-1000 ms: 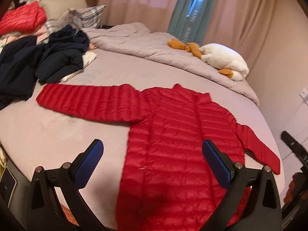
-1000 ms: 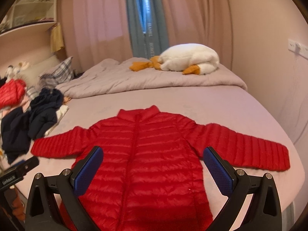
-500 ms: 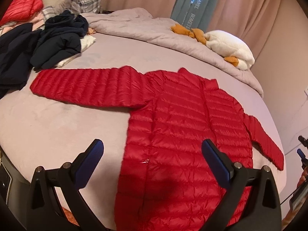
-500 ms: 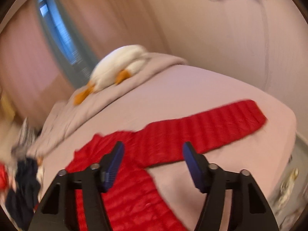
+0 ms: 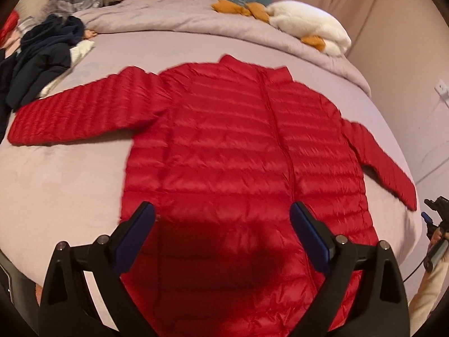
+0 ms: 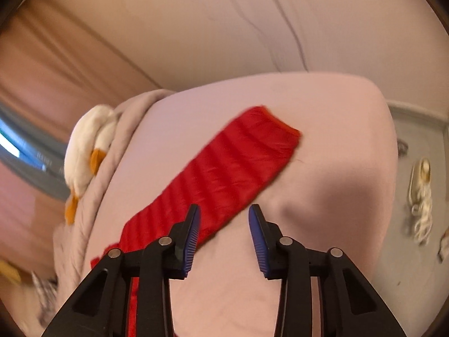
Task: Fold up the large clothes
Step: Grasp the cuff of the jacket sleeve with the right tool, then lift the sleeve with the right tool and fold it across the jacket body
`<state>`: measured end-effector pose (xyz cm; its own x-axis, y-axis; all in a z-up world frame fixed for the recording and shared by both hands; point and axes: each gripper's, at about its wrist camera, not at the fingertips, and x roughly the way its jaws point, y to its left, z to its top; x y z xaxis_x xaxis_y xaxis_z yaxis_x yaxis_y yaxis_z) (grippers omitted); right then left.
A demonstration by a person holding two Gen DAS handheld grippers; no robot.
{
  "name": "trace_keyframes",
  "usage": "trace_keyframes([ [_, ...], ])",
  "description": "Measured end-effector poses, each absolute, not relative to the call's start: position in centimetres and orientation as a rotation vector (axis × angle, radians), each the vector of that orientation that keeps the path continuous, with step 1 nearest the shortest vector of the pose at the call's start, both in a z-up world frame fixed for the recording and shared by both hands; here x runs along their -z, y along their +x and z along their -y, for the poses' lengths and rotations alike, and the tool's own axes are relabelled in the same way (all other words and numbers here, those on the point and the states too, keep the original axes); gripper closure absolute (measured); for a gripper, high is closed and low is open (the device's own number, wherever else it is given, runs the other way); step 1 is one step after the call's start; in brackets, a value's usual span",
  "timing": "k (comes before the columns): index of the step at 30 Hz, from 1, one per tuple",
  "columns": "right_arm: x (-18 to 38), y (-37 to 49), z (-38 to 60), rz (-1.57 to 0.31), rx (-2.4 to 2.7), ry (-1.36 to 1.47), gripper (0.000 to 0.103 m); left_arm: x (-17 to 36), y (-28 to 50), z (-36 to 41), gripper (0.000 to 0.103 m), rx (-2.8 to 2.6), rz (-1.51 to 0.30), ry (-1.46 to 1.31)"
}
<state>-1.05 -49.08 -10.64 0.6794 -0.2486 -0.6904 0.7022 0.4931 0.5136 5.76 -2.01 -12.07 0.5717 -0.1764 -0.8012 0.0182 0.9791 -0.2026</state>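
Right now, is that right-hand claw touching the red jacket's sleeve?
Cannot tell. In the right wrist view the closing right gripper hovers at the red sleeve; one finger overlaps its edge, but blur hides any contact.

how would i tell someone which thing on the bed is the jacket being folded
Start at the wide bed under its pinkish sheet. The red puffer jacket lies flat in the middle, front up, both sleeves spread outward. Unlike the dark clothes pile and the white plush duck toward the head of the bed, it is bright red with quilted stripes.
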Motion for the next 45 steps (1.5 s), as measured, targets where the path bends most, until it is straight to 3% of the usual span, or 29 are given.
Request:
trace_keyframes([
  [9, 15.2, -0.2, 53.7, -0.582, 0.664, 1.022, 0.074, 13.9, 6.5, 4.6, 0.010, 0.151, -1.024, -0.131],
  [17, 17.1, 1.1, 55.5, -0.567, 0.602, 1.065, 0.074, 13.5, 7.0, 4.3, 0.010, 0.120, -1.017, -0.140],
  [21, 16.9, 1.0, 55.7, -0.535, 0.596, 1.049, 0.097, 13.0, 7.0, 4.0, 0.010, 0.114, -1.005, -0.145],
  [22, 16.6, 1.0, 55.5, -0.529, 0.594, 1.034, 0.098, 12.8, 6.9, 3.8, 0.010, 0.110, -0.997, -0.145],
  [27, 12.2, 1.4, 53.8, -0.478, 0.547, 0.894, 0.099, 11.3, 6.6, 2.9, 0.010, 0.097, -0.950, -0.163],
  [37, -1.9, 1.8, 46.2, -0.327, 0.352, 0.577, 0.099, 7.2, 5.3, -0.4, 0.010, 0.054, -0.817, -0.218],
  [45, -7.9, 4.0, 38.5, -0.293, 0.172, 0.387, 0.099, 4.6, 3.7, -3.8, 0.010, 0.001, -0.718, -0.271],
])
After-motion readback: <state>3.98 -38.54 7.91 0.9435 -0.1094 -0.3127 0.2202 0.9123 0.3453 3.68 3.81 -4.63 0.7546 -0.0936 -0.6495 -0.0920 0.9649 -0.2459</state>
